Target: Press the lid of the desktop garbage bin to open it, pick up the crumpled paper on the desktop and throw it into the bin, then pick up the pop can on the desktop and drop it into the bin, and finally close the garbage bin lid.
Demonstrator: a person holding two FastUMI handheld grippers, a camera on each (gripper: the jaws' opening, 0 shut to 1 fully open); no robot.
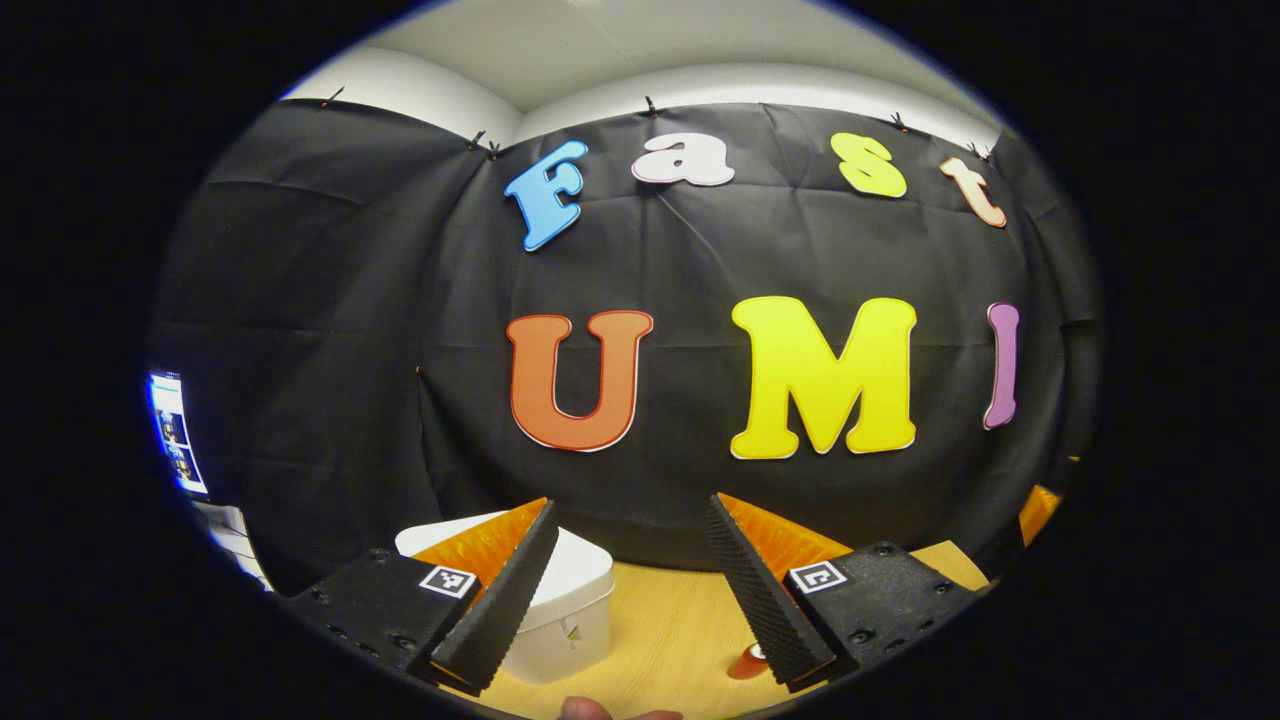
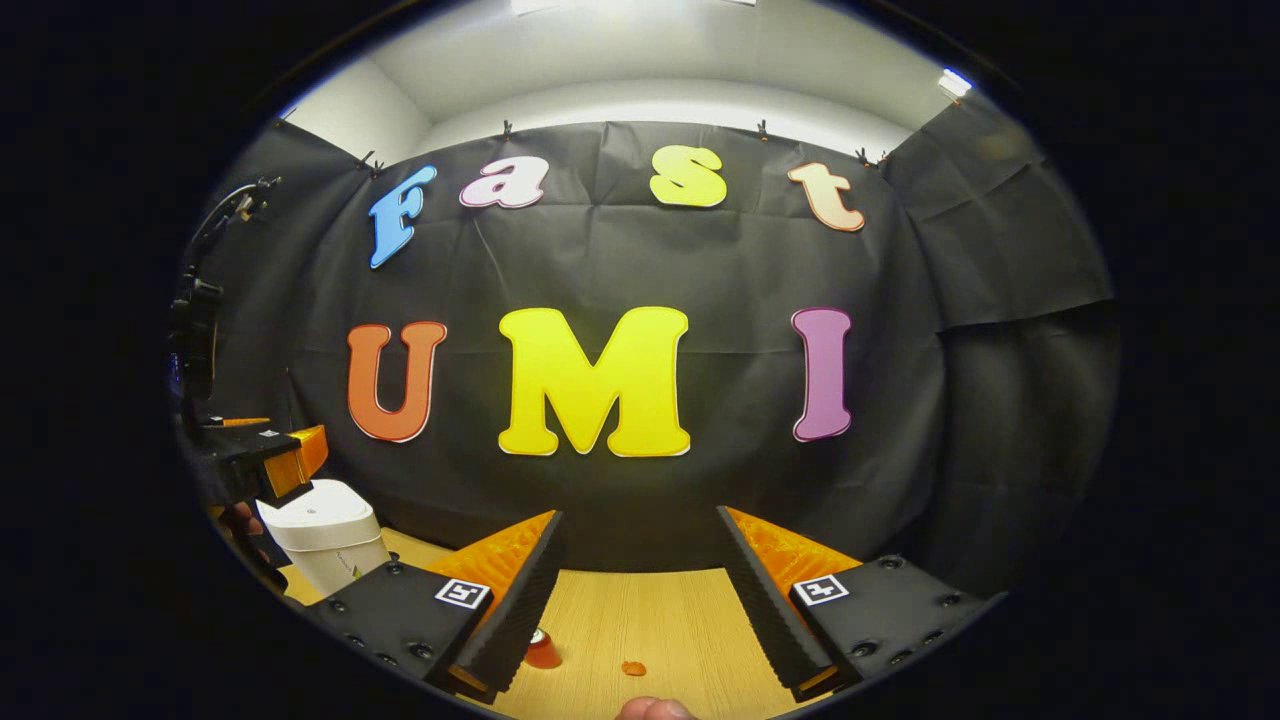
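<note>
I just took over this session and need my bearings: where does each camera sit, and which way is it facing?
Left gripper view: rides the left gripper, faces the booth wall over the wooden table; own open fingers frame the white bin.
Right gripper view: rides the right gripper, faces the same wall; own open fingers show, left gripper above the bin.
Shared: wall, table, bin, orange can.

Left gripper hovers above the bin, jaws spread; right gripper hangs parted, well apart from it.

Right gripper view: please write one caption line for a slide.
Open right gripper above the wooden table; white bin, lid shut, at left.
</note>
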